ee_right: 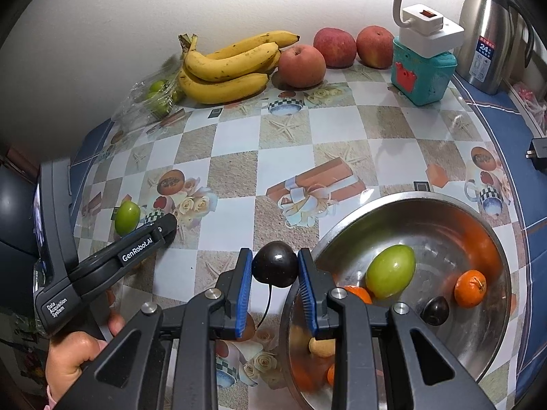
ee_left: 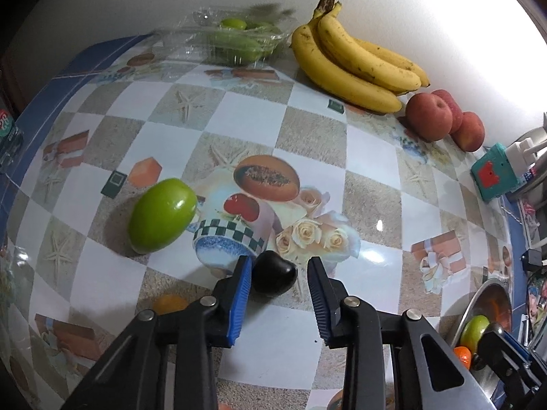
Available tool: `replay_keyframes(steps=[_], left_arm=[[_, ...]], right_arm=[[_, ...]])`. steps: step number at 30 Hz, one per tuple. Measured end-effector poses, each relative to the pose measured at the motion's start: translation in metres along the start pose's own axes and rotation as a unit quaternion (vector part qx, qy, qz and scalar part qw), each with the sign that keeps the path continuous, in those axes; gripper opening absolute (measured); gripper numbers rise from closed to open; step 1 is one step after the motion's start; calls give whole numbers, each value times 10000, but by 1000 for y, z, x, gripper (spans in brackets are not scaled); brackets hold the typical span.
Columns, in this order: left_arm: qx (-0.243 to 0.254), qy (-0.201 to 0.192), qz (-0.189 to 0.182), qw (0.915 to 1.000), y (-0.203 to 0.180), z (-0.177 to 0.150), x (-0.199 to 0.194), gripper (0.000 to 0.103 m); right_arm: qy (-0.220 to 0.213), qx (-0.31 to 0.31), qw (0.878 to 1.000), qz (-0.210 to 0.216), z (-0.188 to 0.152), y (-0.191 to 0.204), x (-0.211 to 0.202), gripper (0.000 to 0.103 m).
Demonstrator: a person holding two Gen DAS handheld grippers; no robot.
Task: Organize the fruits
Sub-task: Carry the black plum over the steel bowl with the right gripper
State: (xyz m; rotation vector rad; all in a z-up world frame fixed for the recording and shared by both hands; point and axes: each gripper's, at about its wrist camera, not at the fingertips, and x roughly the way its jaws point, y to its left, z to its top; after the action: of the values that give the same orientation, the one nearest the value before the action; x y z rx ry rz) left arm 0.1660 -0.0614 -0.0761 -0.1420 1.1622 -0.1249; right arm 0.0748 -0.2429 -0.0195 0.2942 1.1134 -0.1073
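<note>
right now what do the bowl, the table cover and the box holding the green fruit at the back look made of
Bowl: probably stainless steel, brushed and shiny; the fruit inside is mirrored as orange smears on its wall.
Table cover: likely glossy vinyl or oilcloth; printed checks and pictures, with lamp glare on it.
Box: thin clear plastic, creased and glinting; the green fruit shows through it.

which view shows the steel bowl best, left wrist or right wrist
The right wrist view: the steel bowl fills its lower right, open side up, with a green fruit, an orange and a small dark fruit visible inside. The left wrist view catches only a sliver of it at its lower right edge.
</note>
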Motion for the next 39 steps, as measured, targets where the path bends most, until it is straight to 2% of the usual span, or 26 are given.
replay_keyframes(steps=[15, 22, 26, 34, 39], left_arm=[[-150, -19, -143, 9998, 8, 1, -6, 30], [-31, -164, -201, 9997, -2, 5, -25, 30], [33, -223, -370, 9991, -12, 6, -43, 30], [194, -179, -733, 9970, -37, 0, -64, 30], [310, -54, -990, 9946, -52, -7, -70, 30]], right_arm=[[26, 46, 10000, 20, -1, -1, 1, 28], [13, 87, 10000, 32, -1, -4, -2, 28], [5, 176, 9998, 54, -1, -9, -3, 28], [-50, 624, 9980, 18, -2, -42, -12, 28], [-99, 1016, 9946, -171, -5, -72, -18, 28]])
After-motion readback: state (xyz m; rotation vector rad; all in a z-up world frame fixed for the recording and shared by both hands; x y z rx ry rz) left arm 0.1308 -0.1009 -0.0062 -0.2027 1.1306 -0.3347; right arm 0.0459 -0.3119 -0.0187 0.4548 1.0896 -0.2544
